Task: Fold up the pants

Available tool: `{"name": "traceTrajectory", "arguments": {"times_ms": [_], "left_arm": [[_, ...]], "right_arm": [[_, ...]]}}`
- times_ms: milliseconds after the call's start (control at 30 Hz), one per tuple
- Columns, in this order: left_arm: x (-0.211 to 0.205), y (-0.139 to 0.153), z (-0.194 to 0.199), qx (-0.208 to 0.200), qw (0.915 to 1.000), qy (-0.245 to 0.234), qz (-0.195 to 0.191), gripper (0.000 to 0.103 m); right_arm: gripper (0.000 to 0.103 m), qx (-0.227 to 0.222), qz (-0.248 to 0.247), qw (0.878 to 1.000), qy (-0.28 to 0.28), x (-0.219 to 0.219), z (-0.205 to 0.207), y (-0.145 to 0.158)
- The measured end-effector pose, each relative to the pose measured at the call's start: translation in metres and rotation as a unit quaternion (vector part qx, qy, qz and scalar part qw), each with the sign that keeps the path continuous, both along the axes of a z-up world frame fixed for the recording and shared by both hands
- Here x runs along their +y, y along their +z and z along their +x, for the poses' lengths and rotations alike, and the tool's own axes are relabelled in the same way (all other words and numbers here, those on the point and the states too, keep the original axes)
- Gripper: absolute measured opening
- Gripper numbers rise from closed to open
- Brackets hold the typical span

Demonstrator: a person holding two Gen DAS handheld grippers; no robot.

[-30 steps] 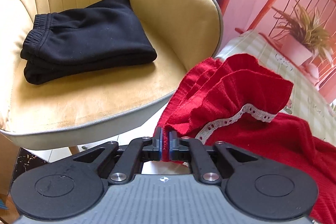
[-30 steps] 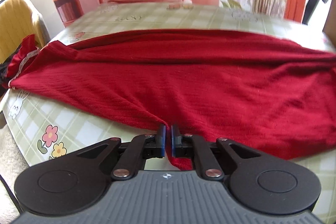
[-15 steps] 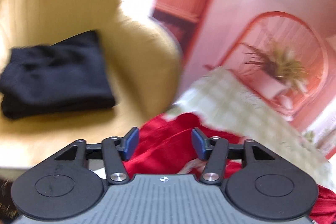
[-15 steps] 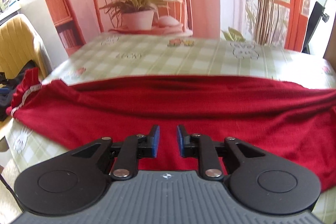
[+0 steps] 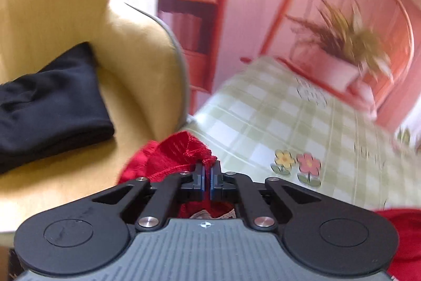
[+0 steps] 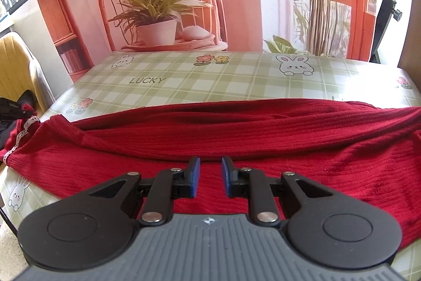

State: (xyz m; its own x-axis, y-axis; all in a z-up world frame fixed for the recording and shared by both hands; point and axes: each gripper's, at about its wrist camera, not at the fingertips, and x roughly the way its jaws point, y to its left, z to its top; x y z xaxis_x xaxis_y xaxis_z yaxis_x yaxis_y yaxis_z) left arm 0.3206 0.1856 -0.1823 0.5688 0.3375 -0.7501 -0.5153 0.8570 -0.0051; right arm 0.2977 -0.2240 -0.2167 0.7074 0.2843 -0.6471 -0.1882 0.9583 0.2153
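The red ribbed pants point(image 6: 236, 138) lie spread lengthwise across the checked table point(image 6: 210, 80), and their lace-trimmed waistband point(image 6: 23, 128) hangs over the left edge. In the left wrist view my left gripper point(image 5: 209, 173) is shut on a bunched edge of the red pants point(image 5: 181, 149) beside the table's corner. More red cloth hangs under the jaws. My right gripper point(image 6: 210, 170) hovers over the near side of the pants with its blue pads a little apart and nothing between them.
A yellow armchair point(image 5: 65, 4) stands left of the table with a folded black garment point(image 5: 47, 102) on its seat. A potted plant point(image 6: 158, 28) on an orange chair sits behind the table's far edge. The far half of the tablecloth point(image 5: 263, 123) is bare.
My left gripper let go of the red cloth, opened wide, swung right towards the table corner and shut again on the pants' edge. My right gripper released the near hem and lifted slightly.
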Motion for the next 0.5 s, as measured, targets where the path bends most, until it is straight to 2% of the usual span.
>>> {"name": "traceTrajectory", "arguments": {"times_ms": [100,267,367,500], "left_arm": [[0.006,0.024,-0.026,-0.039,0.9989,0.020,0.016,0.004],[0.015,0.057,-0.070,-0.085,0.9944,0.062,0.010,0.005],[0.017,0.060,-0.084,-0.086,0.9931,0.080,0.006,0.004],[0.022,0.052,-0.082,-0.075,0.9930,0.090,-0.001,0.005]], "right_arm": [[0.020,0.002,0.004,1.000,-0.006,-0.006,0.001,-0.003],[0.020,0.005,0.013,1.000,-0.009,-0.009,0.010,-0.006],[0.020,0.003,0.016,1.000,0.000,-0.004,0.020,-0.006],[0.020,-0.003,0.010,1.000,0.015,0.006,0.037,-0.005]]}}
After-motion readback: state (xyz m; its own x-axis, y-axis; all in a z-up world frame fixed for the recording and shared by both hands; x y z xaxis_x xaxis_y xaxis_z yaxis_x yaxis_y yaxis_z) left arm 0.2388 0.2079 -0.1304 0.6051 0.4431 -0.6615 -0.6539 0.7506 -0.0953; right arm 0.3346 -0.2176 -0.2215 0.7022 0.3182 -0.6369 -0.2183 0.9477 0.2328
